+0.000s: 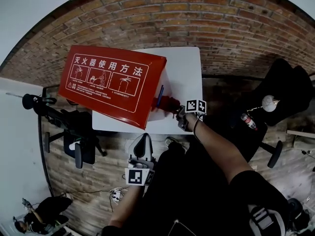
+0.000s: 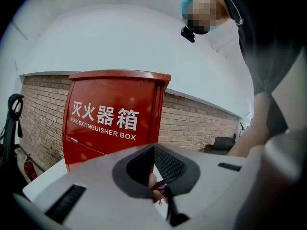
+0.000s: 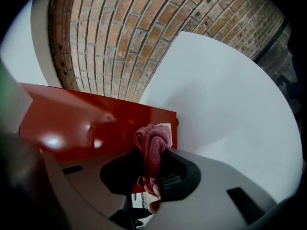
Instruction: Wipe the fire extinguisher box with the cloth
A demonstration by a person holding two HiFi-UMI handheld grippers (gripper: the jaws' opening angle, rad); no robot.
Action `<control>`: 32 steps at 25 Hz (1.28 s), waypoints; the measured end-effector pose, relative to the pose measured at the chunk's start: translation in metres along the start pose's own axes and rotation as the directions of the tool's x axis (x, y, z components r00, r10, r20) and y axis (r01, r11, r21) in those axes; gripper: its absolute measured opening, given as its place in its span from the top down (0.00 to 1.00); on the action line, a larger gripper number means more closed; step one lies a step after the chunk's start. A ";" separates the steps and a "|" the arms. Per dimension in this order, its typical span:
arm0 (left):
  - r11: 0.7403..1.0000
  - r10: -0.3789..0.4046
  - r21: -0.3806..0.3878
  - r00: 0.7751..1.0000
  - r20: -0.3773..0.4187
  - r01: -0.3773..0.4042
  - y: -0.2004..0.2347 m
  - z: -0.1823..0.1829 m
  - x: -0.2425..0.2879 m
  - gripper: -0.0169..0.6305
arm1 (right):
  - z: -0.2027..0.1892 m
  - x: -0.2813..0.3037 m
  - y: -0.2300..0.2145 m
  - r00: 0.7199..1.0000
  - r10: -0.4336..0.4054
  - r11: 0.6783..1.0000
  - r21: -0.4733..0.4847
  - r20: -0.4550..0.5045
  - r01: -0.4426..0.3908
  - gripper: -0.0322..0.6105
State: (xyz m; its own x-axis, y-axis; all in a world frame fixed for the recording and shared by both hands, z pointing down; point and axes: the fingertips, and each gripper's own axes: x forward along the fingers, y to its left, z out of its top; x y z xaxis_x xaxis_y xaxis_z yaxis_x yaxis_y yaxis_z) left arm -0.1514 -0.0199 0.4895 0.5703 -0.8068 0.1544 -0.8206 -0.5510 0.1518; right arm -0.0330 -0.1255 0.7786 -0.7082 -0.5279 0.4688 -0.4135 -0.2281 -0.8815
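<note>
The red fire extinguisher box (image 1: 110,82) stands on the white table (image 1: 184,73), its top printed with white instructions. My right gripper (image 1: 176,113) is at the foot of the box's right side, shut on a bunched dark-red cloth (image 1: 168,103). In the right gripper view the cloth (image 3: 151,140) sticks up from between the jaws of my right gripper (image 3: 152,152), close against the red box (image 3: 96,128). My left gripper (image 1: 143,137) hangs just off the table's near edge. In its own view my left gripper (image 2: 154,146) has its jaws together, holding nothing, and faces the box's front (image 2: 115,114).
A black office chair (image 1: 74,127) stands left of the table and another black chair (image 1: 285,97) to its right. A red-capped bottle (image 1: 248,122) lies near the right chair. A brick surface lies beyond the table. Another person (image 1: 39,215) shows at the lower left.
</note>
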 end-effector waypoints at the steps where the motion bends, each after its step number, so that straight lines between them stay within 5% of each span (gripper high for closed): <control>1: 1.000 0.006 -0.004 1.000 -0.002 -0.006 -0.001 0.000 0.001 0.93 | 0.000 -0.002 0.003 1.000 0.005 1.000 0.003 0.002 -0.005 0.79; 17: 0.997 0.055 -0.056 0.996 0.066 -0.051 -0.017 0.012 0.009 0.93 | -0.003 -0.028 0.051 0.997 0.078 0.997 0.013 -0.009 -0.078 0.79; 32: 0.998 0.058 -0.013 0.995 0.083 -0.058 -0.018 0.010 0.018 0.93 | 0.000 -0.053 0.094 0.989 0.147 0.989 0.025 -0.017 -0.146 0.79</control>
State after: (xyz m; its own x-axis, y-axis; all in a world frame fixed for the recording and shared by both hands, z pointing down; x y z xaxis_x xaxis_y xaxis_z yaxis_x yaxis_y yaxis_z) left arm -0.1267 -0.0264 0.4797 0.5163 -0.8526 0.0812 -0.8515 -0.5008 0.1556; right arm -0.0343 -0.1192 0.6707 -0.7707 -0.5417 0.3355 -0.2913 -0.1687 -0.9416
